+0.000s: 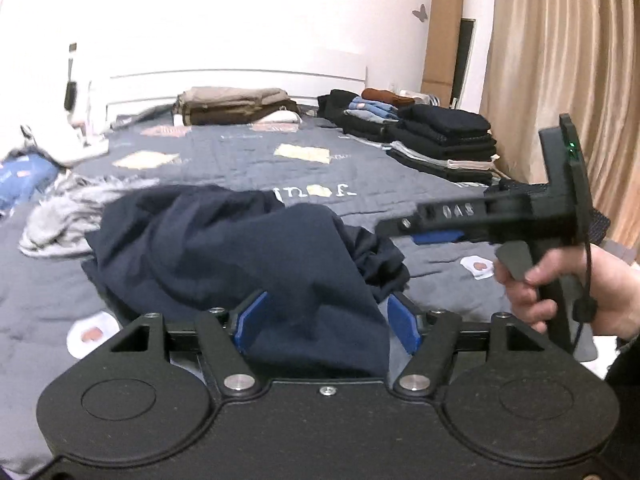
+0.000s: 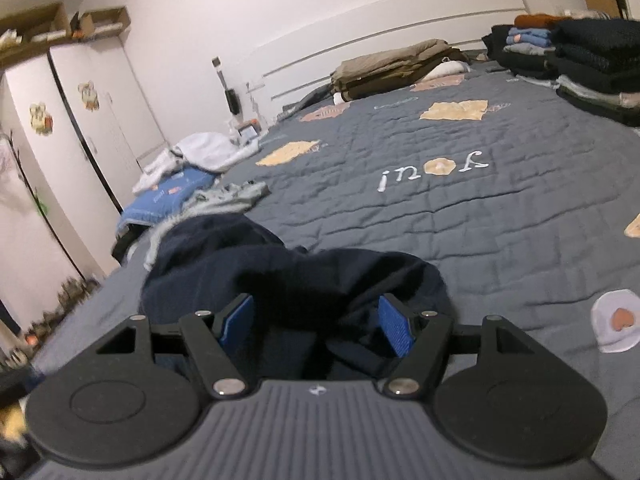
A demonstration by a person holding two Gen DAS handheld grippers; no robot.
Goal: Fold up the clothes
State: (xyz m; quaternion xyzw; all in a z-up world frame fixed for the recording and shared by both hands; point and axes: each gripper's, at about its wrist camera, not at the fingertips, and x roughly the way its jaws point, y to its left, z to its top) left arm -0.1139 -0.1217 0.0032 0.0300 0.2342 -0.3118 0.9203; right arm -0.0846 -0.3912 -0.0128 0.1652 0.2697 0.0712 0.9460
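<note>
Left wrist view, left gripper (image 1: 326, 322) fingers spread around navy garment (image 1: 224, 248), right gripper (image 1: 404, 226) level, fingers parted

The left tongs (image 1: 327, 322), black with blue pads, point forward and somewhat downward, their jaws standing apart with dark fabric lying loosely between them. The right tongs (image 2: 318, 326), of the same build, tilt downward too, jaws parted wide. In the left wrist view, the person's right hand (image 1: 568, 292) wraps the pistol-style handle, fingers curled around it.
</note>
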